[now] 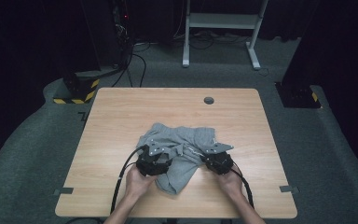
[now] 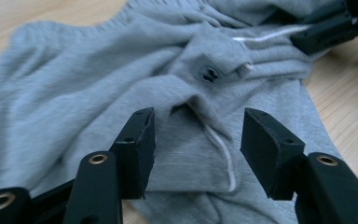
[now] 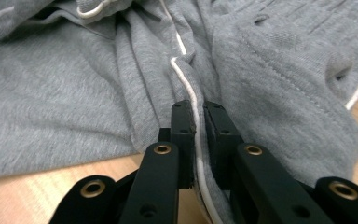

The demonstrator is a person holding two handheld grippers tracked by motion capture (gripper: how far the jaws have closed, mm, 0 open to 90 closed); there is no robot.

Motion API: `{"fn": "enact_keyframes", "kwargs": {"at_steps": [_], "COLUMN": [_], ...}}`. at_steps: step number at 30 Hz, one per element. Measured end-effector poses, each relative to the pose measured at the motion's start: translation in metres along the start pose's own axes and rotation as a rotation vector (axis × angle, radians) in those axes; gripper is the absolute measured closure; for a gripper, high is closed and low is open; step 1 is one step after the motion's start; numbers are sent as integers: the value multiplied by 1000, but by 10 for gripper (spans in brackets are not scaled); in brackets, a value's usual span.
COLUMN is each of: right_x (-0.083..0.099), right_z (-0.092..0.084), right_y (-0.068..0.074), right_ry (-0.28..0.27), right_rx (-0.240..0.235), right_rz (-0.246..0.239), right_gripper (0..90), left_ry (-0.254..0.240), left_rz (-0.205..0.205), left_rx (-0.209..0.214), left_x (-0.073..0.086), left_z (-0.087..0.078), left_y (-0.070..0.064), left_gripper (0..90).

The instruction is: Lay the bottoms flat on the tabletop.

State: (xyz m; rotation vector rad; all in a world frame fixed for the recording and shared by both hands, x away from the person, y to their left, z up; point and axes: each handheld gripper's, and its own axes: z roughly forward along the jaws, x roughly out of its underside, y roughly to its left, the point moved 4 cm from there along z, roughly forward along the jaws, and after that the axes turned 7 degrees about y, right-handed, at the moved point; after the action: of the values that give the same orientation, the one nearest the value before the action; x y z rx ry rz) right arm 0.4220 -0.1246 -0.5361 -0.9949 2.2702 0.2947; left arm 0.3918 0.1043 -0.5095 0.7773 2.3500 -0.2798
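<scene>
A pair of grey sweat shorts [image 1: 177, 144] lies crumpled in the middle of the wooden table [image 1: 121, 112]. In the left gripper view my left gripper [image 2: 196, 140] stands open just over the grey cloth [image 2: 98, 84], a white drawstring [image 2: 223, 154] running between its jaws. From above, the left gripper [image 1: 161, 156] sits at the shorts' near left edge. My right gripper [image 3: 199, 126] is shut on a fold of the shorts [image 3: 270, 70] with a white cord [image 3: 186, 79] caught in the pinch. It holds the near right edge [image 1: 214, 156].
A round cable hole [image 1: 209, 100] lies near the table's far edge. Beyond the table stand a white desk frame [image 1: 223, 28] and a yellow-black striped base [image 1: 77, 88]. Tape marks [image 1: 286, 188] sit on the floor near the front corners.
</scene>
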Motion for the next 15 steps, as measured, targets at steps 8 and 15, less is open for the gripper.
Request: {"fn": "enact_keyframes", "kwargs": {"at_steps": [8,15], "right_x": [-10,-9], "right_z": [-19,-4], "right_y": [15,27], "right_ry": [-110,-75], "right_rx": [-13,-32], "right_rz": [-15,-44], "right_gripper": [681,669], "left_ry": [9,30], "left_rz": [-6,-5], "left_rx": [-46,-56], "left_x": [0,1], "left_z": [7,7], "left_y": [3,10], "left_gripper": [702,826]}}
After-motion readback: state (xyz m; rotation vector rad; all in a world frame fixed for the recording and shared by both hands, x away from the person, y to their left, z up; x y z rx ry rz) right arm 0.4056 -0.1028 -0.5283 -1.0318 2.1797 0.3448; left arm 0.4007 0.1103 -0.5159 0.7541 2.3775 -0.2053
